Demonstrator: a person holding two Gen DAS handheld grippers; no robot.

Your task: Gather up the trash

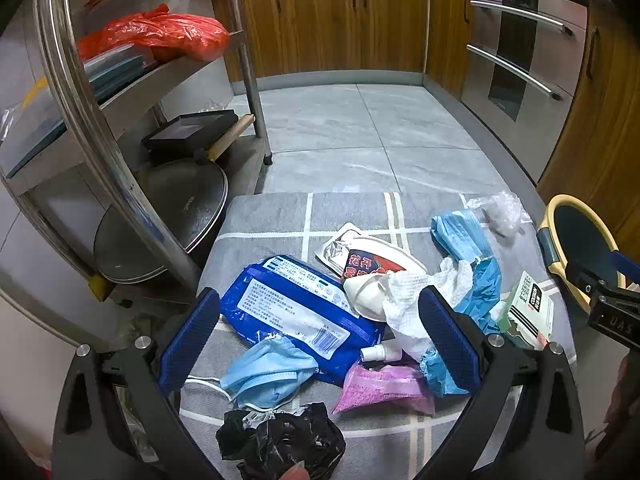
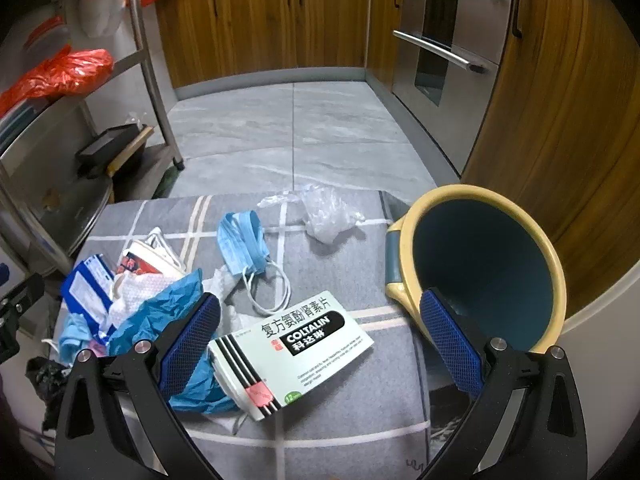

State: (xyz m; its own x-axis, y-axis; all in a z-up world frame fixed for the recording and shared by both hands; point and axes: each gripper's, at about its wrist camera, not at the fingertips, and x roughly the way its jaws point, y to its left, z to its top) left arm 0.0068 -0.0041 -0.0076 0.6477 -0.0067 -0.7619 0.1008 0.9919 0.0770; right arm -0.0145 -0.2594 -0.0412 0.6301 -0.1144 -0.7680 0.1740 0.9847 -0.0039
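Trash lies on a grey checked cloth (image 1: 272,216). In the left wrist view I see a blue wet-wipe pack (image 1: 296,312), a blue face mask (image 1: 268,376), a black bag (image 1: 280,440), a pink packet (image 1: 384,388), white tissue (image 1: 408,300) and a snack wrapper (image 1: 368,256). My left gripper (image 1: 320,340) is open above the pack and mask. In the right wrist view a COLTALIN medicine box (image 2: 292,352) lies between the fingers of my open right gripper (image 2: 320,340). A blue bin with a yellow rim (image 2: 480,264) stands at the right.
A second face mask (image 2: 244,244) and clear plastic film (image 2: 328,212) lie at the cloth's far side. A steel rack (image 1: 80,92) with pans and red bags stands at the left. Wooden cabinets and an oven (image 2: 436,40) line the far and right walls.
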